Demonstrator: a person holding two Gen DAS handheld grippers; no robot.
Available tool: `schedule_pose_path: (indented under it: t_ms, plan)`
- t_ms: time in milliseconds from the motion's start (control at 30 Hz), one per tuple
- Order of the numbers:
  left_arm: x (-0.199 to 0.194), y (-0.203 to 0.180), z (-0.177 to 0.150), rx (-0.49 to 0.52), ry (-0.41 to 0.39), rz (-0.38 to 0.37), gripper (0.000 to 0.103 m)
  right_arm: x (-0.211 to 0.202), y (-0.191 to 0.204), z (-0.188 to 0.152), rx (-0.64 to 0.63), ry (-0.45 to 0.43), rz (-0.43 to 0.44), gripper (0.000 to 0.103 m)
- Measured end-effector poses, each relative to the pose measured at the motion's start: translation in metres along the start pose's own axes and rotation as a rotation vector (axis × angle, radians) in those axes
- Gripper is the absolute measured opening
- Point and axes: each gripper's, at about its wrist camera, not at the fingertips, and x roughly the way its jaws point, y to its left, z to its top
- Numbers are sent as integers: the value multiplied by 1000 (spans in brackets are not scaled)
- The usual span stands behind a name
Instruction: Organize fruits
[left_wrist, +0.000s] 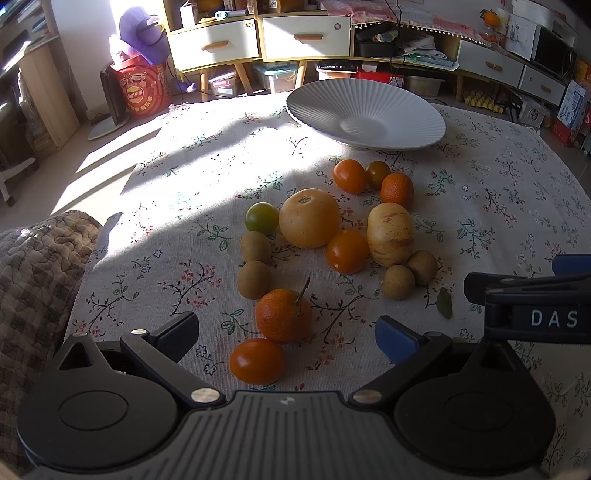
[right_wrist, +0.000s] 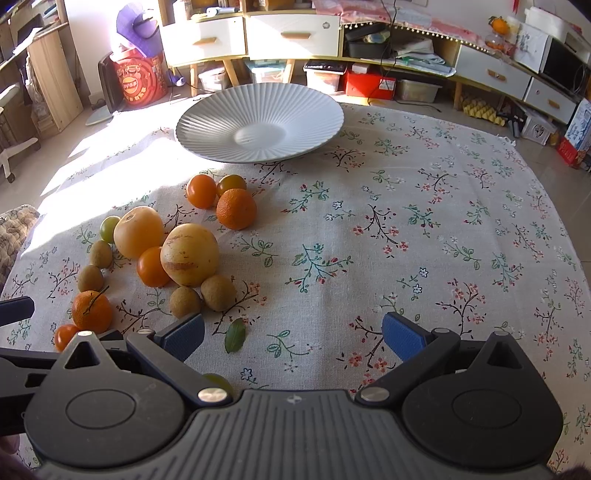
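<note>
Several fruits lie loose on the floral tablecloth (left_wrist: 177, 192): two big yellow fruits (left_wrist: 309, 218) (right_wrist: 189, 254), orange tomatoes (left_wrist: 257, 361), tangerines (left_wrist: 283, 315) (right_wrist: 236, 208), brown longans (left_wrist: 255, 279) and a green tomato (left_wrist: 262, 218). A white ribbed plate (left_wrist: 413, 118) (right_wrist: 306, 107) stands empty behind them. My left gripper (left_wrist: 286, 334) is open, its fingers on either side of the stemmed tangerine, apart from it. My right gripper (right_wrist: 293, 334) is open and empty over bare cloth right of the fruits; it also shows in the left wrist view (left_wrist: 532, 310).
A green leaf (right_wrist: 235, 335) lies on the cloth near my right gripper's left finger. A small green fruit (right_wrist: 218, 382) peeks out under that gripper. A quilted cushion (left_wrist: 33, 266) sits at the table's left edge. Cabinets (left_wrist: 258, 37) and boxes stand beyond the table.
</note>
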Motion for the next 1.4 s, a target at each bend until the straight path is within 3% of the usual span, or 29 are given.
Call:
schedule_pose_path:
  t_ms: [367,600,767,867,967,1133,1300,1400]
  plan:
    - [-1,9,3,-11,-3,-3,93,2,2,8,-27,5,30,103]
    - [2,17,19,43,4,-46,93,5,4,23,-62,13,153,103]
    - [5,22,33,110,-24,-23,93,14,-1,35,-56,45,226,102]
    - [9,27,42,123,-29,-61,93,22,-5,41,-28,81,280,100]
    - [15,31,48,151,-48,-91,92,31,-7,44,12,125,341,91]
    - [26,38,56,166,-132,-211,89,42,-13,47,78,155,429,83]
    - [44,40,67,227,-140,-330,71,53,-20,50,120,161,526,74]
    - [52,41,68,225,-116,-359,64,58,-24,51,127,155,563,67]
